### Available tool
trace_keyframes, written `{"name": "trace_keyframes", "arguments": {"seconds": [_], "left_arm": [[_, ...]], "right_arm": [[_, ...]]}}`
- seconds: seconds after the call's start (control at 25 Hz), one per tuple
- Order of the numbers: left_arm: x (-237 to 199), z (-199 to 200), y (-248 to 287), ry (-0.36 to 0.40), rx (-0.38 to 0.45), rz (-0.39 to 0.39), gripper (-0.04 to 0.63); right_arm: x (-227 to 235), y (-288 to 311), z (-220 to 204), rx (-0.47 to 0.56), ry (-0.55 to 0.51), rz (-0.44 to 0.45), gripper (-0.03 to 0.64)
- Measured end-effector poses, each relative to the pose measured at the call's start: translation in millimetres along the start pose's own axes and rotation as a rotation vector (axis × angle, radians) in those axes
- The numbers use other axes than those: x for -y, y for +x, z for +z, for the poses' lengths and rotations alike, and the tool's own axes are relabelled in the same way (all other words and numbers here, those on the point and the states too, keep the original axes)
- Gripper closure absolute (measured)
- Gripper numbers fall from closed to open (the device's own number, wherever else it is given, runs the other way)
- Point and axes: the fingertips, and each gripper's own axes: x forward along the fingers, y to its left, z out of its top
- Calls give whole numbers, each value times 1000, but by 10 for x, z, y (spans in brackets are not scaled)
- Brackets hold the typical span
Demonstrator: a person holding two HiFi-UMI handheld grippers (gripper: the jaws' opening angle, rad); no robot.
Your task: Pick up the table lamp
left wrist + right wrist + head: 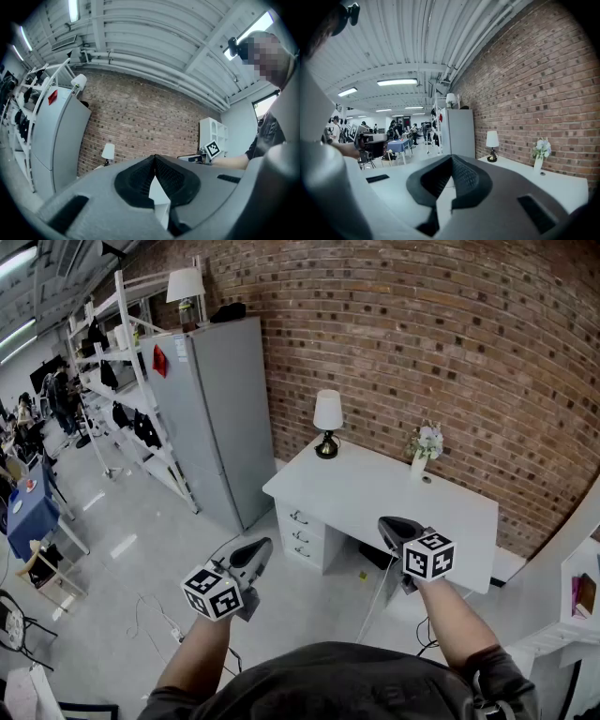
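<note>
The table lamp (327, 422), white shade on a dark base, stands at the far left corner of the white desk (375, 491) against the brick wall. It also shows small in the left gripper view, lamp (108, 153), and in the right gripper view, lamp (492, 145). My left gripper (257, 549) hangs over the floor, short of the desk, shut with nothing in it (154, 157). My right gripper (390, 524) is over the desk's near edge, well short of the lamp, also shut and empty (451, 157).
A white vase of flowers (423, 448) stands on the desk to the right of the lamp. A tall grey cabinet (223, 418) is left of the desk, with a white shelf rack (122, 381) beyond it. White shelving (577, 596) is at the right.
</note>
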Motion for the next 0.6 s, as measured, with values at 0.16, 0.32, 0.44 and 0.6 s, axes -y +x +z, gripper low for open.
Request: {"name": "trace_keyframes", "arguments": {"seconds": [0.16, 0.32, 0.44, 0.6], "left_arm": [[22, 15, -16, -5, 1, -1, 591], [47, 18, -28, -10, 2, 4, 591], [47, 8, -24, -11, 0, 6, 591], [69, -2, 11, -11, -2, 5, 591]], "right_arm": [[-8, -20, 10, 0, -2, 1, 624], [-1, -35, 9, -1, 2, 3, 624], [11, -34, -12, -2, 6, 3, 624], [54, -53, -28, -5, 5, 0, 624]]}}
